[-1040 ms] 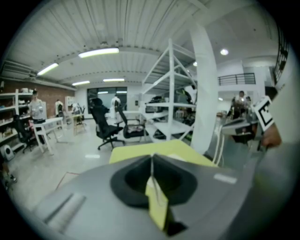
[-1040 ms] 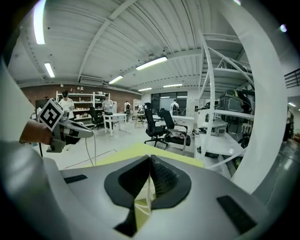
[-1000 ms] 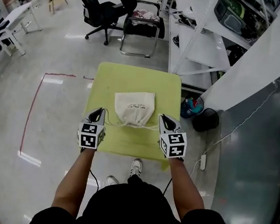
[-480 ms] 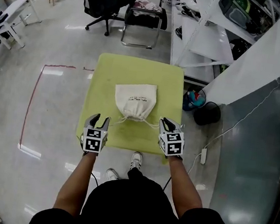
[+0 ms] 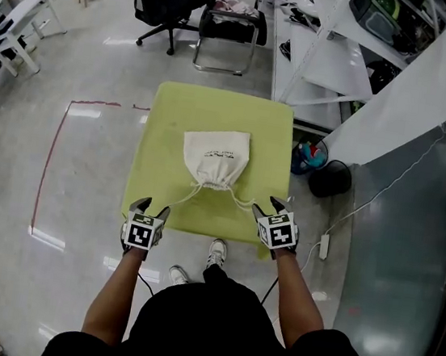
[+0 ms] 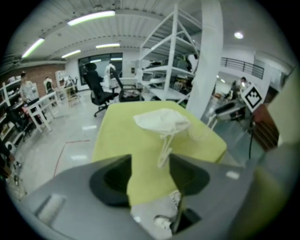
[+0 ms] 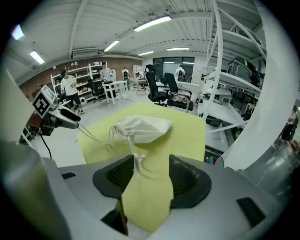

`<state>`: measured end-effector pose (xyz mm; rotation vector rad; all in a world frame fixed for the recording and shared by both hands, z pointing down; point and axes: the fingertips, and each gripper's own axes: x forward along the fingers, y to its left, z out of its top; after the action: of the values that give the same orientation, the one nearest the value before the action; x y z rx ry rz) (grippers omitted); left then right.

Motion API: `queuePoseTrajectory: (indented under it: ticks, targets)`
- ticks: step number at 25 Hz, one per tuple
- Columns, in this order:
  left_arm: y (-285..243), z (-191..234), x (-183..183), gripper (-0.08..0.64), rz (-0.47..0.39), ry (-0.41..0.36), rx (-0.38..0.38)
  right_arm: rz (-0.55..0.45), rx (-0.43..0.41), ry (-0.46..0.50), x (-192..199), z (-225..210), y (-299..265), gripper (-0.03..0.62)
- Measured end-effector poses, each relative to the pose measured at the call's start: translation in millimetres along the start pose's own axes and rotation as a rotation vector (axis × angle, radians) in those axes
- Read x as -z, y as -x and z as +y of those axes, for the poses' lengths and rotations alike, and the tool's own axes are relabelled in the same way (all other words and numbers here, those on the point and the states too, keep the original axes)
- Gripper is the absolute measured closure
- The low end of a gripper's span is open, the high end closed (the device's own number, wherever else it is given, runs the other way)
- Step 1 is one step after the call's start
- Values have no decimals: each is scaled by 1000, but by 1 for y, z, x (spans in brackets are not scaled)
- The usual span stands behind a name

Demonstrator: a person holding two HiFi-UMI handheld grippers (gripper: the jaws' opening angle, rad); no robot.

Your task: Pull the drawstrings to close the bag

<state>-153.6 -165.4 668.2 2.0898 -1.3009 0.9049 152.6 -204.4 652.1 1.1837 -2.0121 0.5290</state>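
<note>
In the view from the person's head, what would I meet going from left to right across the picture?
Red floor tape → left gripper → cloth bag → right gripper → black bin. Both grippers' jaws have just been opening and now stand apart, with nothing pinched between them.

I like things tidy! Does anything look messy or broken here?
Nothing stands out. The bag lies flat on the table with its neck pulled tight, and its strings trail loose toward the near edge. Nothing is spilled.

Left gripper (image 5: 152, 206) and right gripper (image 5: 273, 211) point downward, jaws just opened wide, clamping nothing.
</note>
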Motion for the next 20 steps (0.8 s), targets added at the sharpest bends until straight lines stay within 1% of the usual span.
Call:
queuePoseTrajectory:
  ticks: [3,6,8,12,14,17,20]
  targets:
    - [-3,-6,17,314,46,-11,14,41,-20,11,12,8,-2,382]
    - [-5,-10,28,316,75,-37,17,105,-46,46,26,17,-5,382]
    - [-8,-10,31,316,69,-52,14,140,-55,75,36,21,-5,382]
    - [2,-9,22,322,45,-32,-8,140,-48,72,40,21,2,385]
    - [7,-8,13,328,14,-28,-20,107,-29,69,32,20,10,401]
    - [18,-8,-13,341,-62,-25,-37,-11,12,75,4,17,25,475]
    - [33,-12,-50,348,-162,-37,-58,-129,60,73,-31,13,40,541]
